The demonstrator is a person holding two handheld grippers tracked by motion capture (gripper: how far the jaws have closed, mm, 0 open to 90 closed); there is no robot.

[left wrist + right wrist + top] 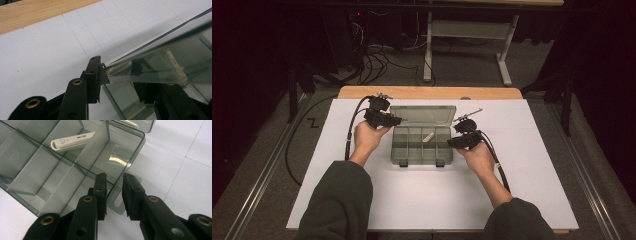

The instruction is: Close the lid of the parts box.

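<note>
- Smoky clear plastic is making up the compartment box (pixel 422 145), which is sitting open near the middle of the white sheet (pixel 432 200) covering the wooden table (pixel 427 92).
- Its lid (pixel 424 114) is standing up at the far side, hinged along the back edge and leaning away from the person.
- Thin dividers are splitting the tray into several cells, and a small cream-coloured clip-like piece (pixel 428 136) is lying in one cell toward the right; in the right gripper view (pixel 72 140) it is resting at a slant against a divider.
- At the box's far left corner the left gripper (pixel 384 118) is reaching in; in the left gripper view one black jaw is standing just outside the lid's edge (pixel 160 62) and the other is showing through the tinted plastic, so the lid is passing between the jaws (whether the pads are pressing on it I cannot tell).
- Over at the box's right end the right gripper (pixel 457 141) is resting close beside the wall.
- Seen from the right gripper view, its jaws (pixel 114 192) are standing apart, straddling a clear tab (pixel 119 202) that is sticking out from the box's end wall, with a gap showing at each pad, so nothing is being gripped.
</note>
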